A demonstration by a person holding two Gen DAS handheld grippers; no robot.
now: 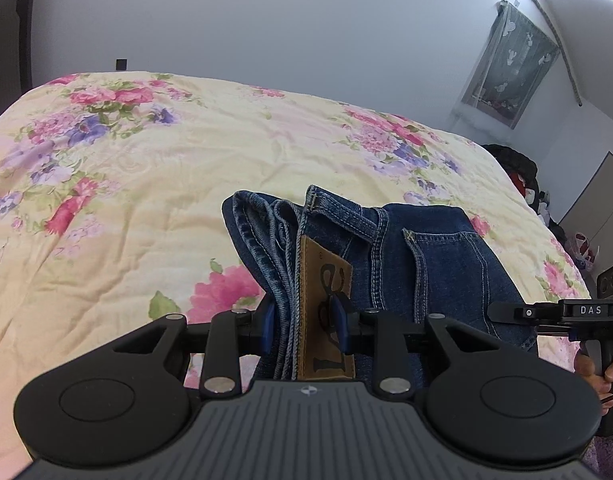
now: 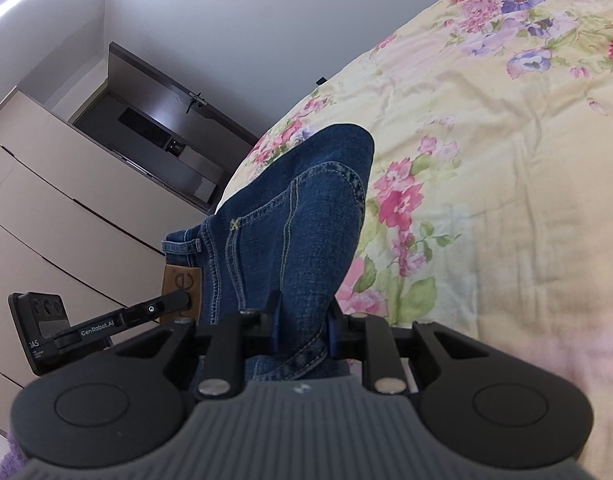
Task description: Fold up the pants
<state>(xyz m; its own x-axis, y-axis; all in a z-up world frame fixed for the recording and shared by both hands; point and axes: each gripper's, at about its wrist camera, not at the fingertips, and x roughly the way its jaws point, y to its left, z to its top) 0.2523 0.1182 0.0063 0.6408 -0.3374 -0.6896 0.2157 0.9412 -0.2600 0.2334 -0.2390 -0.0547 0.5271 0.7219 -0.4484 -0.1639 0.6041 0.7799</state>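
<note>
The jeans (image 1: 406,256) are dark blue denim, already gathered into a thick bundle of several layers, and they hang lifted between the two claws over the near part of the bed with its floral quilt (image 1: 226,140). Judging by the look, denim like this is fairly heavy and limp: it will sag wherever it is unsupported, yet the stacked waistband, seams and belt loops make a firm, grippy ridge that should not slip easily. It is not fragile. The best hold seems to be on those thick stitched edges at two well-separated points, so the bundle stays spread and does not swing.

The left claw (image 1: 304,326) stands at a narrow gap and is clamped on the waistband stack, one blue pad (image 1: 267,326) pressing the pale folded edges and the other lying over the brown leather patch (image 1: 326,280) with its lettering.

The right claw (image 2: 302,330) is narrower, pinched on a fold of the same jeans (image 2: 302,216) near a stitched seam, with the cloth rising ahead of it in a rounded hump. In the right wrist view the other tool shows at lower left, touching the patch. A hand (image 1: 598,368) grips the right tool's handle at the edge of the left wrist view
</note>
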